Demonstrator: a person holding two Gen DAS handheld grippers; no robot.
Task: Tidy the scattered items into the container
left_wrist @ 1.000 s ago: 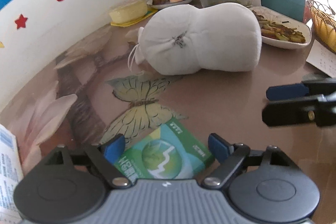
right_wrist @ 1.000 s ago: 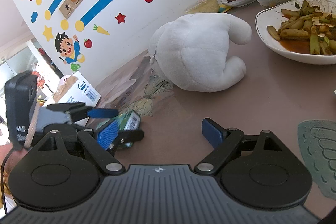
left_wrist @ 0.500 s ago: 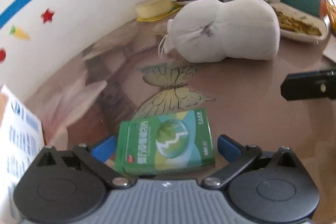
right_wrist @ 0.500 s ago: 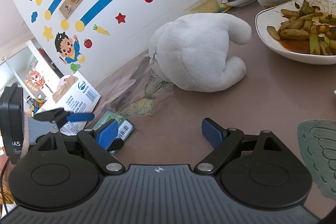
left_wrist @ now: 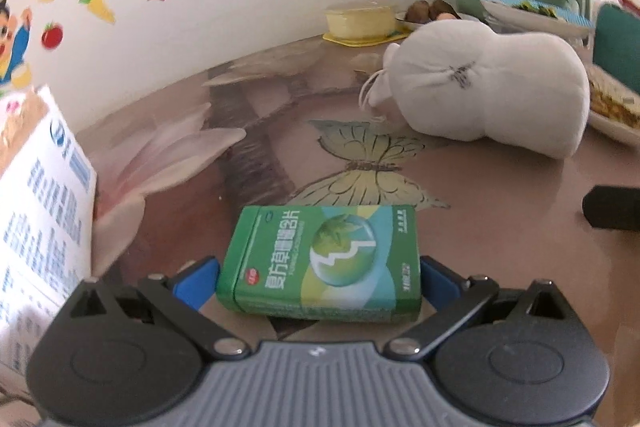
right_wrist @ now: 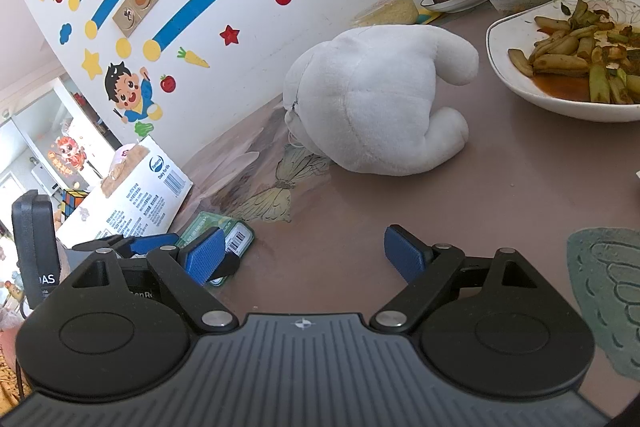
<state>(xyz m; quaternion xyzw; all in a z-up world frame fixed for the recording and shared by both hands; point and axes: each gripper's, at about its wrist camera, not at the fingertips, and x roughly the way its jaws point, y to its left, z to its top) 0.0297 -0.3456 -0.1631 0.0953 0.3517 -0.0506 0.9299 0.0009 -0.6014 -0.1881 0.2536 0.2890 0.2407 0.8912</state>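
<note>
Medicine box (left_wrist: 322, 259), green with Chinese print, sits between the blue pads of the left tongs (left_wrist: 320, 279), which are closed against its two short ends; whether it is lifted clear of the worktop (left_wrist: 500, 195) cannot be told. Right tongs (right_wrist: 304, 259) hang wide open and empty above bare worktop, the left tool visible at their left. Cardboard carton (right_wrist: 132, 195), white with blue print, stands open-topped near the wall to the left and is judged the container; a Rubik's cube (right_wrist: 74, 199) shows just behind it, inside or beyond cannot be told. White plush toy (right_wrist: 376, 103) lies on its side further along the worktop, well apart from the carton, untouched. Judged progress: early, with one item gripped and not yet delivered, the plush left to do. Worktop is glossy brown with a printed butterfly (left_wrist: 368, 163) and flowers. Dishes of cooked vegetables (right_wrist: 576, 55) crowd the far end. Wall carries bright children's stickers (right_wrist: 132, 91).
</note>
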